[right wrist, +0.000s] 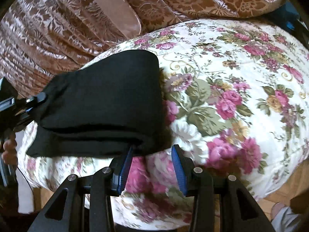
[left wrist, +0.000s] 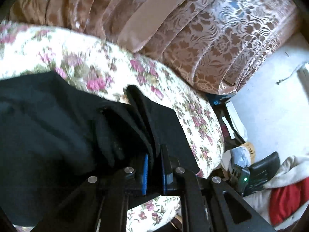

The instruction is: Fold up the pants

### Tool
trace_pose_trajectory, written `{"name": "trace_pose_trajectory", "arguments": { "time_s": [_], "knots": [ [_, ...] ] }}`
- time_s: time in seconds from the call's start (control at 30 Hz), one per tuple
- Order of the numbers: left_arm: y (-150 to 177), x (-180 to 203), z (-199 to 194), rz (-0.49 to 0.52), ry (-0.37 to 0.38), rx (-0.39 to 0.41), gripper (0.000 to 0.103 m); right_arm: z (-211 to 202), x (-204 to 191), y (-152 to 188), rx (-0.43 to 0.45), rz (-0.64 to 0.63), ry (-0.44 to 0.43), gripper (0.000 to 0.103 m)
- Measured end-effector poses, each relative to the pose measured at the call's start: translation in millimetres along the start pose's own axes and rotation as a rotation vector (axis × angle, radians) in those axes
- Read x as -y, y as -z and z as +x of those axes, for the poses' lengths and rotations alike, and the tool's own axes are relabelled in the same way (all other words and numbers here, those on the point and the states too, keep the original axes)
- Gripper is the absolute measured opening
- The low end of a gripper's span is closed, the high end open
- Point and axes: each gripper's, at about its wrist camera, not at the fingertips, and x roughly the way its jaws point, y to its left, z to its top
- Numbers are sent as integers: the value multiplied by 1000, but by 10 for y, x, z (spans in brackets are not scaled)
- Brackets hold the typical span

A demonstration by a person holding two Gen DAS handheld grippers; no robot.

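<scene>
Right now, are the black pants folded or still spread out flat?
Folded. The black pants lie in stacked layers on the floral quilt, edges showing along the near side. The left gripper pinches one end.

Black pants (right wrist: 100, 104) on white, pink-flowered cover (right wrist: 231, 89); brown damask drape (right wrist: 48, 29).

floral cushion (right wrist: 231, 89) | brown patterned drapery (left wrist: 212, 38) behind it | red cloth (left wrist: 285, 201) on floor
</scene>
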Motion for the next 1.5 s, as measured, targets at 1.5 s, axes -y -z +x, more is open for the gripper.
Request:
{"name": "trace_pose_trajectory", "arguments": {
  "time_s": [1.5],
  "knots": [
    [566,-125,144,155,-447,24,33,999,-1750,-752,-157,-370,-281,28]
  ]
}}
